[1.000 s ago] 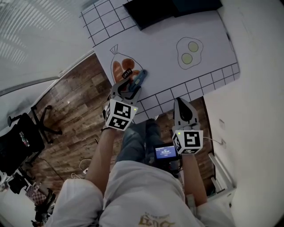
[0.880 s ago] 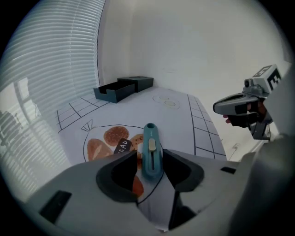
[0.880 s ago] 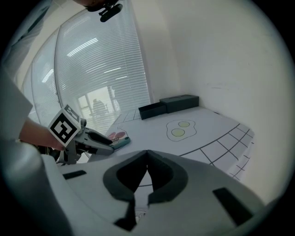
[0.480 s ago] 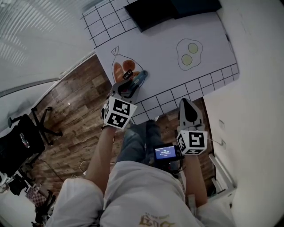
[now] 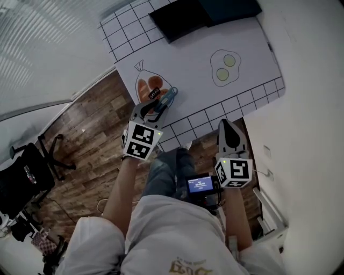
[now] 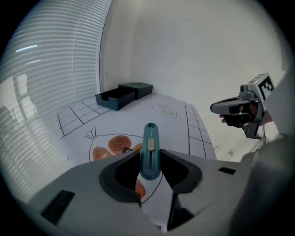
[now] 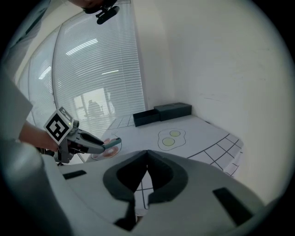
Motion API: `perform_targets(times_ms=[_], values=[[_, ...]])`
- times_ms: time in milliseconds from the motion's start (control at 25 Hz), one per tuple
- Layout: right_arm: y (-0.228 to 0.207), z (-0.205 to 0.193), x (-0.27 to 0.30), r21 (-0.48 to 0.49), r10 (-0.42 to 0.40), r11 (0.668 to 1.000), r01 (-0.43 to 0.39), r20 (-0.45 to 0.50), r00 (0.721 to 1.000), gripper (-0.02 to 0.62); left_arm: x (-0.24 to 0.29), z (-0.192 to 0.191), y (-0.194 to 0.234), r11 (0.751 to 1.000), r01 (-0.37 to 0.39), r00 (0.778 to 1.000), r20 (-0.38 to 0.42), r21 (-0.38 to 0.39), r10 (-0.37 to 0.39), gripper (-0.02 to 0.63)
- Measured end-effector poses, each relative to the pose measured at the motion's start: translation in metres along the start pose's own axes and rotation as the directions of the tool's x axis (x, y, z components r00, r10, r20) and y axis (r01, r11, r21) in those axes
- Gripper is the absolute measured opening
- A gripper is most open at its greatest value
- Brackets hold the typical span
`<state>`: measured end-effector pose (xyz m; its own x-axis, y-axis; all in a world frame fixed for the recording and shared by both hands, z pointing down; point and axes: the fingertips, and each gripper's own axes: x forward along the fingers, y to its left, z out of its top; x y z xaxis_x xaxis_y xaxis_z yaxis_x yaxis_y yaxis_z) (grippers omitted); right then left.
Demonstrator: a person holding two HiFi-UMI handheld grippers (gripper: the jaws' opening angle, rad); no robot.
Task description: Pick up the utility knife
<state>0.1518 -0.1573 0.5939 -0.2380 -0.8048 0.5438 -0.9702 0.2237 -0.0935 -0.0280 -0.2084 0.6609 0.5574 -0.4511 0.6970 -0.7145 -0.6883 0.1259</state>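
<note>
The teal utility knife [image 6: 150,147] with a pale slider sits between the jaws of my left gripper [image 6: 150,160], its far end pointing away over a bread-bag drawing. These jaws have just been closing, and their pads press on the knife's sides. In the head view the knife [image 5: 166,99] sticks out of the left gripper [image 5: 152,110] near the white mat's [image 5: 188,53] front edge. My right gripper [image 5: 226,124] hangs shut and empty off the table's front, to the right. In its own view the right gripper [image 7: 146,156] has its pads touching.
A dark open box [image 5: 201,13] stands at the back of the mat, also visible in the left gripper view [image 6: 122,96]. A fried-egg drawing [image 5: 224,67] lies right of centre. Wood floor [image 5: 86,134] and an office chair [image 5: 27,172] are at the left, below the table edge.
The left jaws have closed in on the knife, which was lying between them a second ago. The right gripper has shifted slightly upward.
</note>
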Motion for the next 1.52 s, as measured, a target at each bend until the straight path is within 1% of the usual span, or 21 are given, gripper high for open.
perform_targets(times_ms=[120,280,360,440,560,640,760,960,1040,1200,1320,1520], values=[[0.001,0.005,-0.002,-0.005,0.003,1.0,-0.003,0.007,1.0,0.007,-0.013,0.013,-0.001,1.0,-0.003,0.998,0.071,-0.001,0.003,0.142],[0.003,0.012,-0.004,-0.01,0.012,1.0,-0.011,0.02,1.0,0.007,-0.029,0.022,-0.001,0.999,-0.01,0.993,0.12,-0.033,0.014,0.141],[0.004,0.017,-0.007,-0.015,0.017,1.0,-0.016,0.027,0.999,0.007,-0.039,0.028,-0.001,0.999,-0.017,0.987,0.157,-0.052,0.025,0.142],[0.005,0.022,-0.008,-0.024,0.021,1.0,-0.02,0.037,0.999,0.006,-0.052,0.035,-0.001,0.998,-0.025,0.978,0.203,-0.049,0.035,0.142],[0.003,0.032,-0.011,-0.032,0.023,0.999,-0.021,0.059,0.998,0.006,-0.066,0.04,-0.002,0.998,-0.039,0.972,0.231,-0.043,0.048,0.141],[0.003,0.038,-0.015,-0.035,0.024,0.999,-0.021,0.073,0.997,0.008,-0.074,0.044,-0.004,0.998,-0.025,0.968,0.248,-0.066,0.041,0.142],[0.004,0.049,-0.02,-0.046,0.029,0.999,-0.025,0.095,0.995,0.007,-0.086,0.055,-0.007,0.994,0.001,0.956,0.291,-0.11,0.031,0.143],[0.009,0.073,-0.03,-0.055,0.042,0.998,-0.034,0.143,0.989,0.007,-0.111,0.079,-0.012,0.993,-0.031,0.928,0.367,-0.113,0.07,0.142],[0.011,0.081,-0.034,-0.054,0.049,0.998,-0.041,0.16,0.986,0.006,-0.118,0.087,-0.015,0.993,-0.034,0.921,0.382,-0.116,0.076,0.142],[0.017,0.097,-0.038,-0.071,0.063,0.996,-0.05,0.192,0.979,0.006,-0.13,0.097,-0.02,0.994,-0.036,0.914,0.398,-0.099,0.073,0.142],[0.021,0.11,-0.043,-0.08,0.07,0.995,-0.053,0.218,0.973,0.007,-0.142,0.102,-0.02,0.994,-0.036,0.906,0.416,-0.108,0.078,0.143],[0.028,0.132,-0.057,-0.108,0.08,0.993,-0.052,0.279,0.957,0.007,-0.161,0.113,-0.025,0.993,-0.043,0.891,0.446,-0.108,0.088,0.143]])
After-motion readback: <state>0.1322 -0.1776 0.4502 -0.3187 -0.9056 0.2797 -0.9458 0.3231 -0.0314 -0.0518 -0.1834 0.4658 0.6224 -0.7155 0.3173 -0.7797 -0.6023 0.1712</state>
